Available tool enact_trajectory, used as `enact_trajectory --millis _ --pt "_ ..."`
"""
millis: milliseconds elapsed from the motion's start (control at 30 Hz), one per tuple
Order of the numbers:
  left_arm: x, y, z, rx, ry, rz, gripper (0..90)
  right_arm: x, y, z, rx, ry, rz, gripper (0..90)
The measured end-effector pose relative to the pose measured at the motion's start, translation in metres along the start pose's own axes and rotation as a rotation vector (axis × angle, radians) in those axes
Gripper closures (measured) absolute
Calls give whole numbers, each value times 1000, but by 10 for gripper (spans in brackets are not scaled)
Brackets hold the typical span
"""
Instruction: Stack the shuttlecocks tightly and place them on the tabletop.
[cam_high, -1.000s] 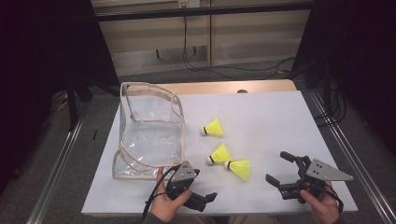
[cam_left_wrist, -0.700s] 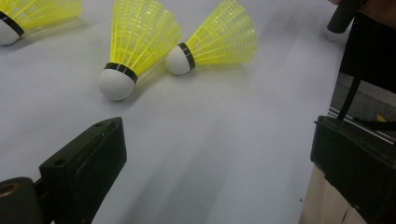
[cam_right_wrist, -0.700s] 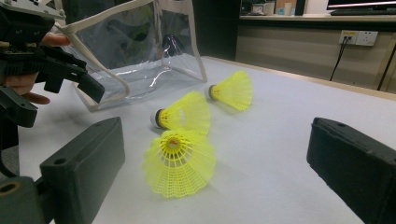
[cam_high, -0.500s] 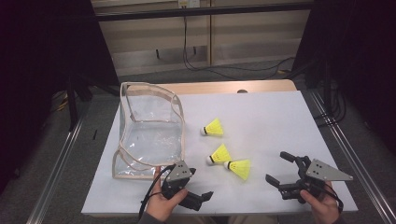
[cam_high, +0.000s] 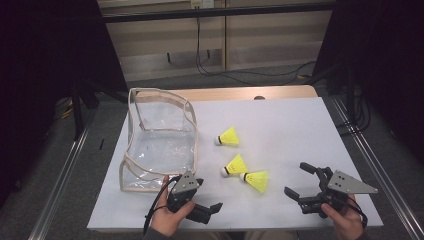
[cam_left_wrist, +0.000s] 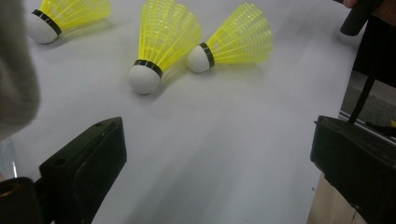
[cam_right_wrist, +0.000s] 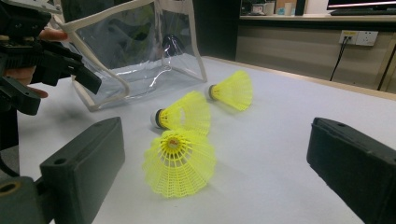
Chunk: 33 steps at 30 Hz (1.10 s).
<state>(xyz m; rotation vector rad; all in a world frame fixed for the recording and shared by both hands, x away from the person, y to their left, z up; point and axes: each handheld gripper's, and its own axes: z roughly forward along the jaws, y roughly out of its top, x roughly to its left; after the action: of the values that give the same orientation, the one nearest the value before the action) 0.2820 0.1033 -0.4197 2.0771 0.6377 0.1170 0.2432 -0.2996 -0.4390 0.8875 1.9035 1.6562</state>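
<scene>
Shuttlecocks, three yellow ones with white cork heads, lie loose on the white table sheet, and neither gripper touches any of them. The left gripper has its black jaws spread wide apart with bare sheet between them; in the left gripper view the nearest shuttlecock lies just ahead of the gap, head toward the camera, with a second shuttlecock just beside it, the two heads close together, and the far shuttlecock off toward the upper left corner. The right gripper is likewise held open, jaws well apart and holding nothing; in its own view one shuttlecock lies between and just beyond the jaws with its open skirt toward the camera, and the other two rest behind it.

Taking the clear bag as the landmark: it stands on the sheet with its open mouth up and its cream-trimmed rim sagging. The far shuttlecock lies just beside the bag's right wall. The other two lie together near the bag's front right corner, one resting on the table a little farther from the bag than the other. The left gripper sits just in front of the bag's front edge, held in a hand. The right gripper is well apart from the bag, beyond the shuttlecock pair, near the sheet's front right corner.
</scene>
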Motion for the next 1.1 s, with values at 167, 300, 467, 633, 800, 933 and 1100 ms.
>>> enact_trajectory --millis 167,300,467,633,800,933,1100 --pt "1 0 -5 -14 7 1 36 0 0 0 -1 -1 -4 38" --pt "3 0 -9 -20 17 6 36 0 0 1 0 3 -3 38" --pt "6 -1 -12 -15 28 -3 36 0 0 1 1 2 -6 37" --pt "8 -1 -17 -13 33 -4 36 0 0 1 3 4 -3 37" --pt "10 -2 -20 -17 32 -6 36 0 0 1 1 2 -5 38" --pt "11 -3 -22 -14 35 -3 36 0 0 1 3 2 -5 38" --pt "12 -4 -24 -16 35 -3 36 0 0 1 3 3 -3 37"
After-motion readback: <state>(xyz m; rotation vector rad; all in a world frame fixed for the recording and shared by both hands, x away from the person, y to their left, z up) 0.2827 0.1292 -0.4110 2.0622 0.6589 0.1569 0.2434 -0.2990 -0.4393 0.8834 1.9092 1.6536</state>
